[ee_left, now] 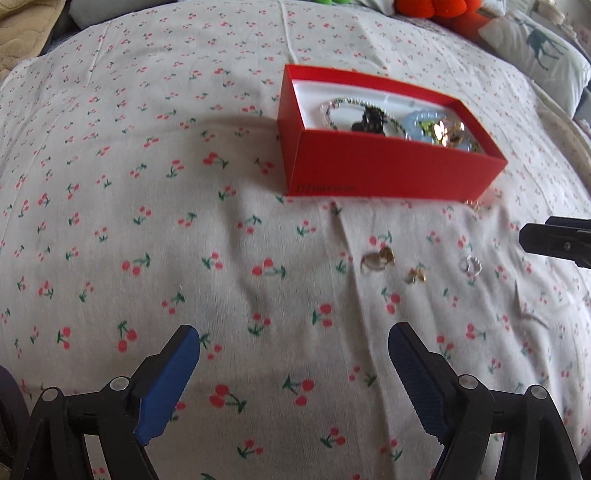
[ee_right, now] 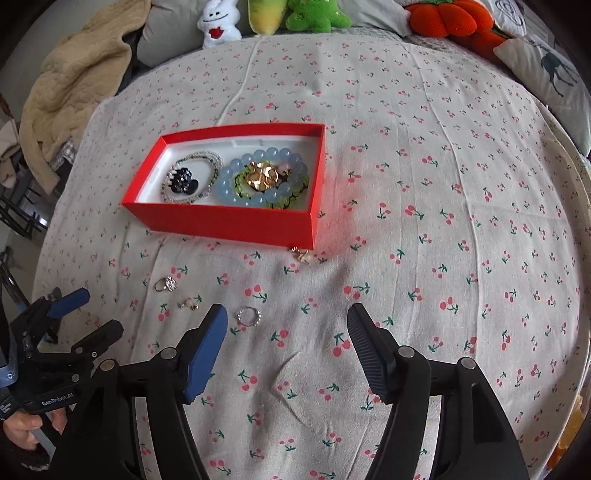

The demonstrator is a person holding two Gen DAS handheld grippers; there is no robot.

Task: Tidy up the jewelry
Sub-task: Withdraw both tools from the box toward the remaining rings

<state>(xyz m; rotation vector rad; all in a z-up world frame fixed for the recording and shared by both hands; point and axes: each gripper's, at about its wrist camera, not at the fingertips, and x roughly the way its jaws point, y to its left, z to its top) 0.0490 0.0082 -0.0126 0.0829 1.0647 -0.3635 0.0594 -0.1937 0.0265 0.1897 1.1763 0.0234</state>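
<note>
A red box (ee_right: 229, 221) stands on the cherry-print bedcover and holds a blue bead bracelet (ee_right: 236, 184), a gold flower piece (ee_right: 263, 176), a black hair claw (ee_right: 183, 181) and a thin beaded bracelet (ee_right: 207, 157). The box also shows in the left wrist view (ee_left: 388, 173). Loose on the cover lie a silver ring (ee_right: 249, 316), a small gold earring (ee_right: 189, 303), a ring with a stone (ee_right: 166, 284) and a gold piece (ee_right: 301, 254) by the box corner. My right gripper (ee_right: 288, 325) is open and empty, just right of the silver ring. My left gripper (ee_left: 293, 345) is open and empty, short of the loose pieces (ee_left: 376, 258).
Plush toys (ee_right: 218, 24), an orange pumpkin cushion (ee_right: 447, 16) and a deer-print pillow (ee_right: 554, 70) line the far edge of the bed. A beige blanket (ee_right: 74, 92) hangs at the left. The left gripper's finger (ee_right: 70, 297) shows at the right wrist view's left edge.
</note>
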